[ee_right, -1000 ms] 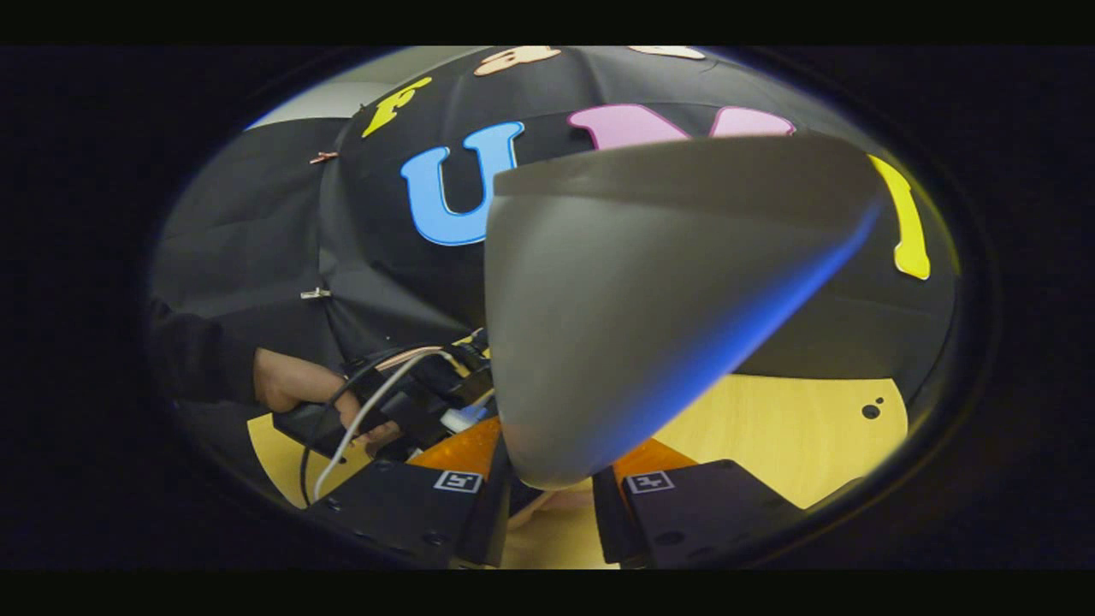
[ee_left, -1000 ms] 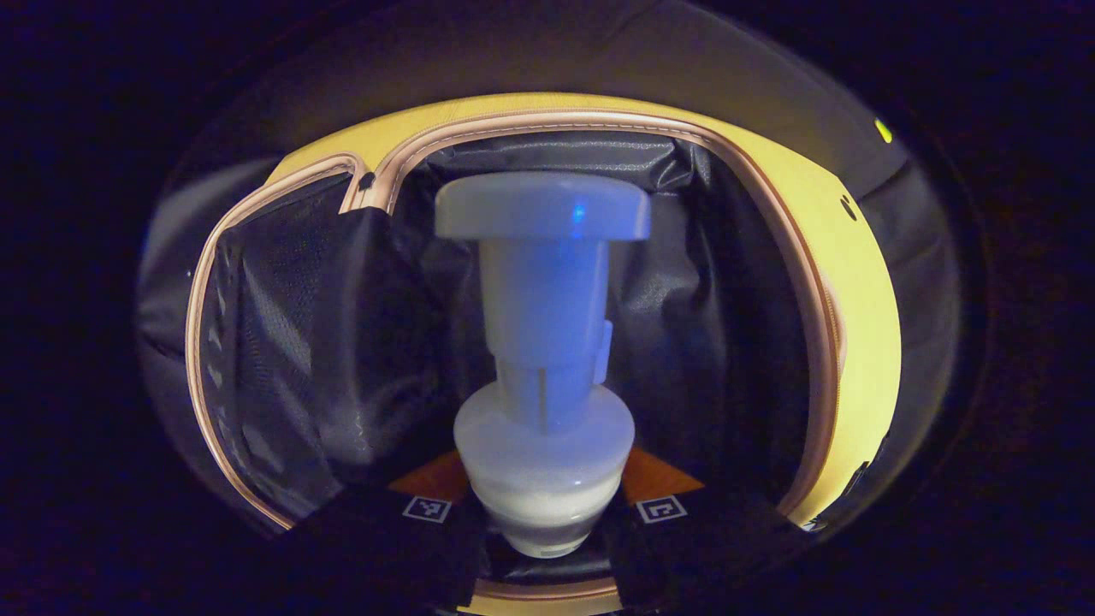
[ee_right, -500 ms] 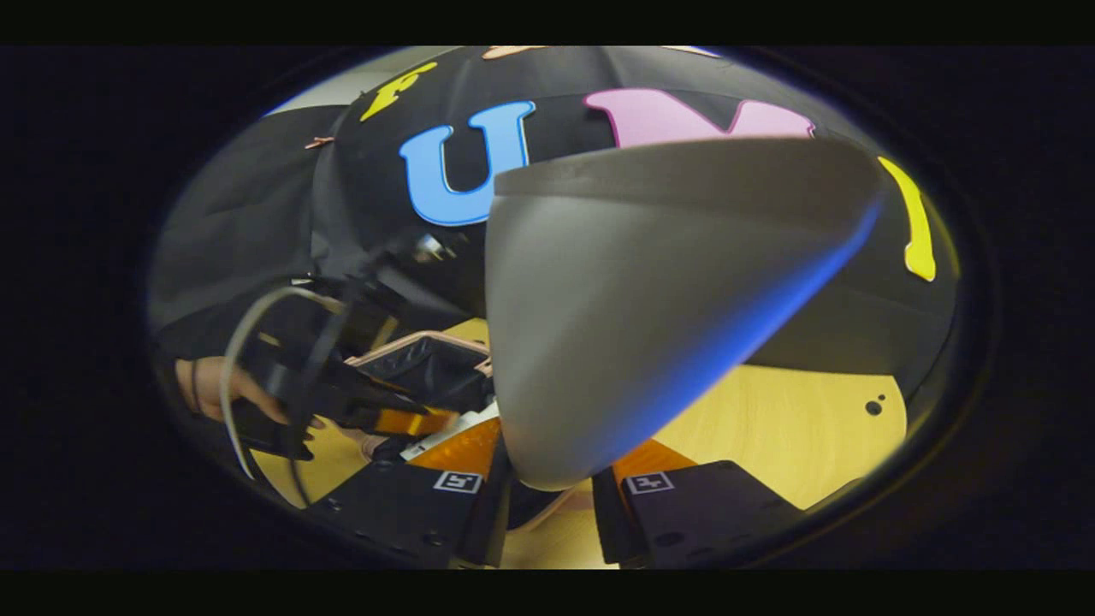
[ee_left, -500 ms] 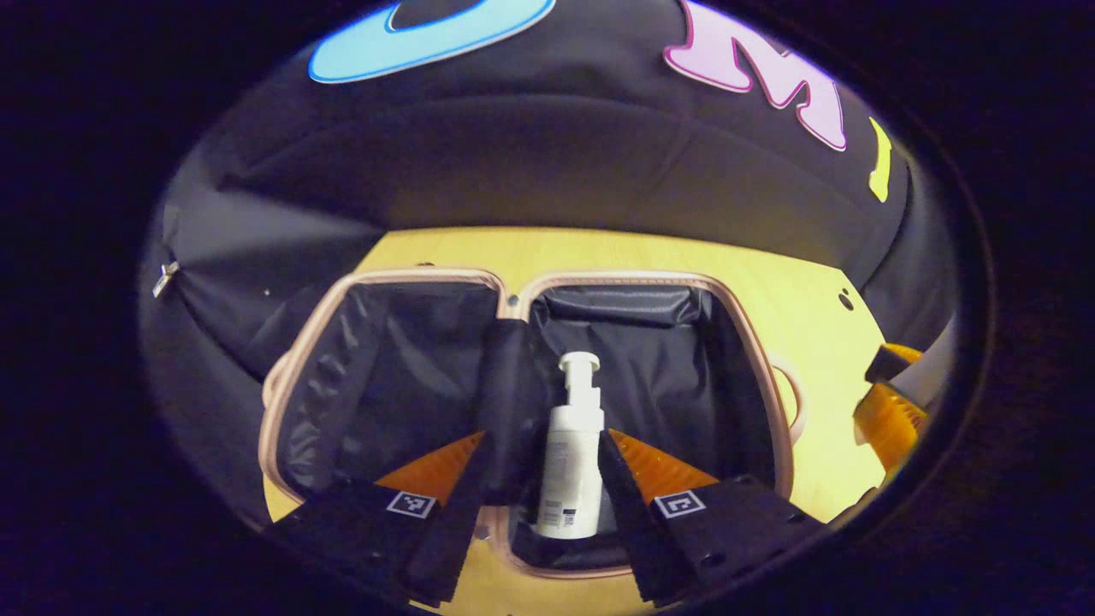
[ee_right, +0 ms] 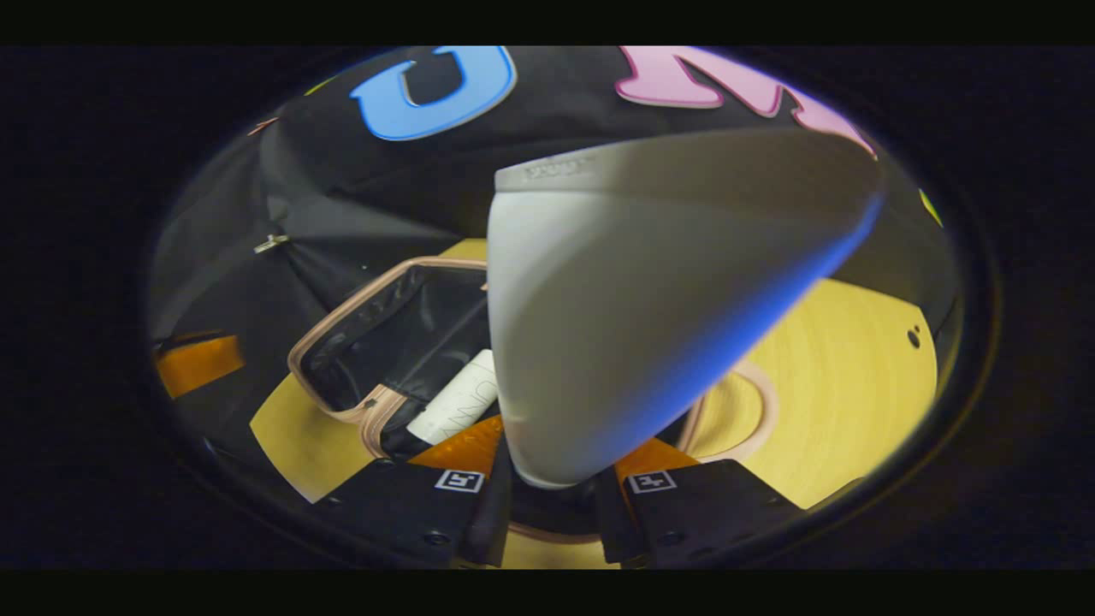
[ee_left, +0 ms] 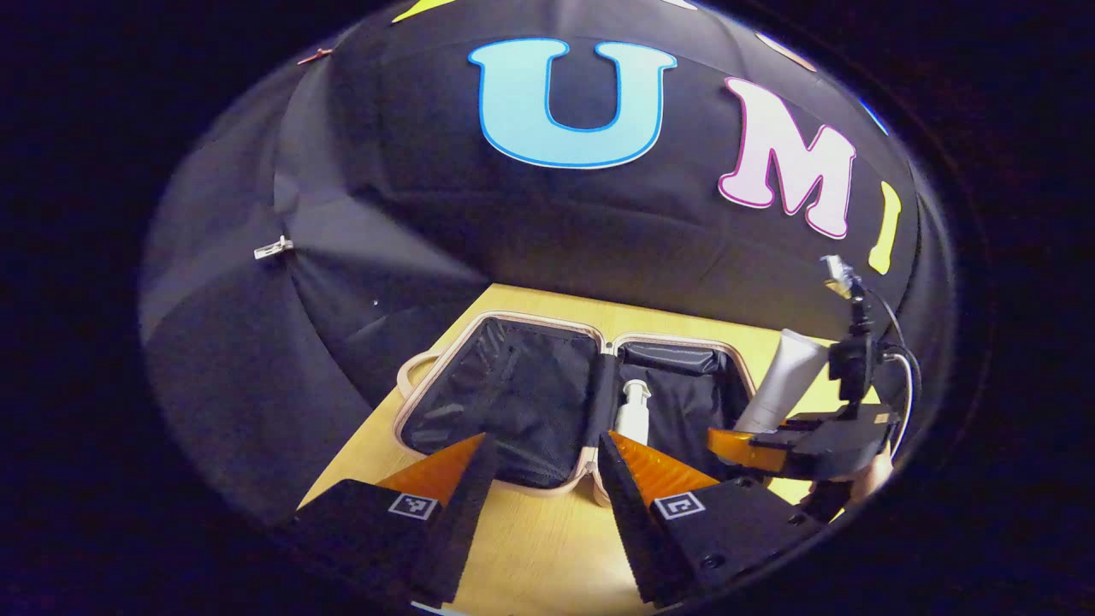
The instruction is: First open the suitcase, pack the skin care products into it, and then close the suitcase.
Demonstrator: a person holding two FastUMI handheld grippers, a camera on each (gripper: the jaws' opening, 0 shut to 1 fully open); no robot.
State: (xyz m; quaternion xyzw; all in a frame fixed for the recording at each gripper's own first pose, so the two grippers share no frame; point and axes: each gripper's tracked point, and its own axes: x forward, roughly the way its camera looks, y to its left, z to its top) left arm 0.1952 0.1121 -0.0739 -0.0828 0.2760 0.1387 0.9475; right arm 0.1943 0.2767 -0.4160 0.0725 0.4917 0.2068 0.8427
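Observation:
The suitcase (ee_left: pixel 496 393) lies open on the table, black-lined with a pink rim. A white pump bottle (ee_left: pixel 633 411) lies in its right half. In the left gripper view my left gripper (ee_left: pixel 539 505) hangs open and empty above the table's near side, back from the case. My right gripper (ee_left: pixel 748 436) is at the case's right edge, shut on a white tube (ee_left: pixel 787 376) that stands upward from it. In the right gripper view the tube (ee_right: pixel 650 299) looms large between my right gripper's (ee_right: pixel 552 505) fingers, with the suitcase (ee_right: pixel 376 334) and the bottle (ee_right: pixel 458 398) behind it to the left.
The yellow wooden table (ee_left: pixel 530 547) carries the case; black cloth walls close in behind and at the left. A pink handle loop (ee_right: pixel 753 385) lies on the table (ee_right: pixel 847 385) at the case's right side. A cable (ee_left: pixel 898 376) trails from the right gripper.
My left gripper let go of the pump bottle inside the case and drew back and up, open. My right gripper carried the tube over to the suitcase's right half.

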